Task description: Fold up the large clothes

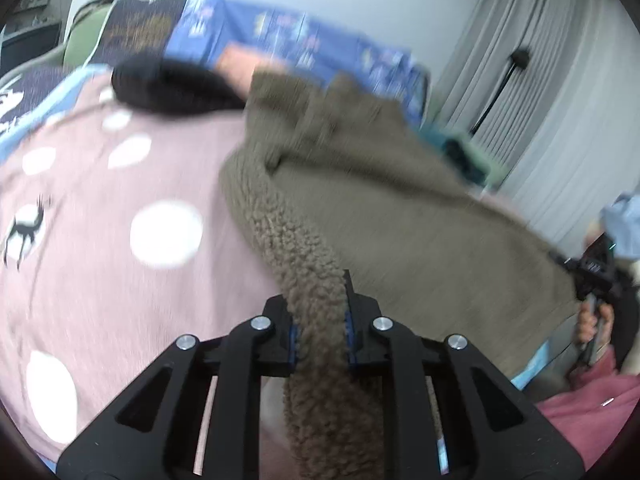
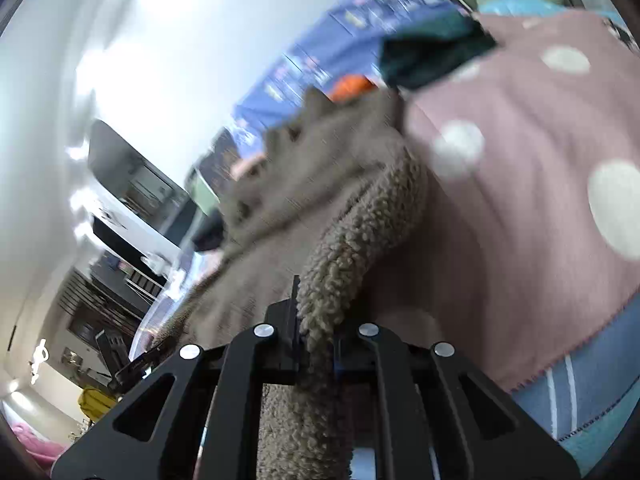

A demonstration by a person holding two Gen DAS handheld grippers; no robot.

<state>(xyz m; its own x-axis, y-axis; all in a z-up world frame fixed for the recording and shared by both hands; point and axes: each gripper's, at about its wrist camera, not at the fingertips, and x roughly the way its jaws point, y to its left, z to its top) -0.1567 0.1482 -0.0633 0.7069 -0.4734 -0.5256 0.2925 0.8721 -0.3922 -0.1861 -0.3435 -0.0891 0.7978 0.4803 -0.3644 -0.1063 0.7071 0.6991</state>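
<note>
A large brown fleece garment [image 1: 360, 184] lies spread over a pink blanket with white dots [image 1: 120, 208] on a bed. My left gripper [image 1: 319, 320] is shut on the garment's curly fleece edge, which runs between its pads and hangs down behind them. At the right edge of the left wrist view the other gripper [image 1: 592, 276] holds the garment's far corner in a hand. In the right wrist view my right gripper [image 2: 316, 332] is shut on the fleece garment [image 2: 320, 184], a thick roll of its edge clamped between the pads. The cloth is lifted and blurred.
A black garment [image 1: 168, 88] and a blue patterned cover [image 1: 288, 36] lie at the bed's far side. A dark teal cloth [image 2: 432, 56] and something orange [image 2: 352, 86] lie beyond the fleece. Grey curtains [image 1: 540, 80] hang at the right. Shelves and a monitor [image 2: 132, 176] stand at the left.
</note>
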